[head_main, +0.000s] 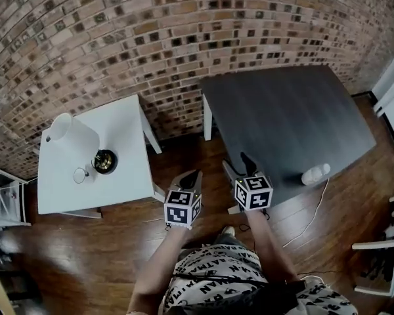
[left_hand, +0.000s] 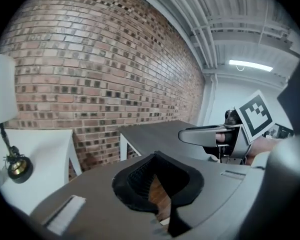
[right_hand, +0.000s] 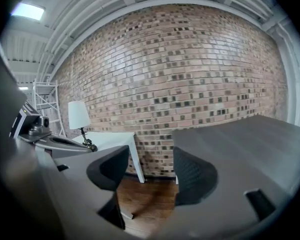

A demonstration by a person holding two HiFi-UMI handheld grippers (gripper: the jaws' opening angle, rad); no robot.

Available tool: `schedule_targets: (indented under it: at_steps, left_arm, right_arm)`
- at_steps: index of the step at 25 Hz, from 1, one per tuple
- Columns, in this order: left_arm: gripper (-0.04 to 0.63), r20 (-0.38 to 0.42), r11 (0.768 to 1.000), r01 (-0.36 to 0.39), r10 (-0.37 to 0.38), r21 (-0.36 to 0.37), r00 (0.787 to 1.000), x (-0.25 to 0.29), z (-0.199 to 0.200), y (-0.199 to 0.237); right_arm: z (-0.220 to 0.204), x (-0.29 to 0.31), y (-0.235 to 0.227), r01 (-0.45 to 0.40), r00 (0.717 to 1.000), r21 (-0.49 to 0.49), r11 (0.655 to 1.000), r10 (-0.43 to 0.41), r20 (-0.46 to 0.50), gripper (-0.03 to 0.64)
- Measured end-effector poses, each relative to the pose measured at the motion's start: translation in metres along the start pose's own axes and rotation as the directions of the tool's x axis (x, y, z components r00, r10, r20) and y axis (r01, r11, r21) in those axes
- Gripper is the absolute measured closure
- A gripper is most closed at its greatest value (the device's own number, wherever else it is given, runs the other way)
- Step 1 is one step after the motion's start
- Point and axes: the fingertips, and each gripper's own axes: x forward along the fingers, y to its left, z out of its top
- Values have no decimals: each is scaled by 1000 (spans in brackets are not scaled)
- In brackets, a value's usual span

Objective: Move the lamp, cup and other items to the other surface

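Observation:
On the white table [head_main: 125, 176] at left stands a lamp [head_main: 71, 131] with a white shade and a brass base [head_main: 105, 161]. A small cup [head_main: 81, 174] sits beside the base. On the dark table [head_main: 282, 110] at right, a white cylindrical item [head_main: 315, 174] lies near the front edge. Both grippers hover over the wooden floor between the tables. My left gripper [head_main: 196, 174] has its tips together and nothing in it. My right gripper [head_main: 236, 161] is open and empty. The lamp [left_hand: 0, 89] shows at the left gripper view's left edge, and the lamp [right_hand: 79, 115] is distant in the right gripper view.
A brick wall [head_main: 184, 38] runs behind both tables. White shelving [head_main: 0, 199] stands at far left and white furniture [head_main: 391, 254] at far right. A pale cord [head_main: 312, 215] trails across the floor by the dark table. A metal scaffold [right_hand: 42, 101] stands beyond the lamp.

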Motion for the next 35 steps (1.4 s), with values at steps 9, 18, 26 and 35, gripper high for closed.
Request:
schedule_targets:
  at_steps: [9, 18, 26, 35]
  left_arm:
    - [592, 6, 981, -167, 168, -96, 986, -92, -34, 91]
    - [551, 38, 936, -288, 301, -201, 953, -187, -63, 182]
    - [586, 24, 921, -334, 346, -202, 938, -258, -78, 240]
    - [586, 20, 864, -409, 433, -295, 901, -300, -102, 307]
  right_arm:
    - [-1, 41, 138, -193, 981, -82, 978, 189, -49, 321]
    - [-14, 64, 269, -320, 946, -149, 936, 306, -112, 321]
    - [-19, 81, 356, -341, 937, -141, 929, 325, -124, 321]
    - [-24, 135, 422, -415, 907, -181, 891, 390, -158, 324]
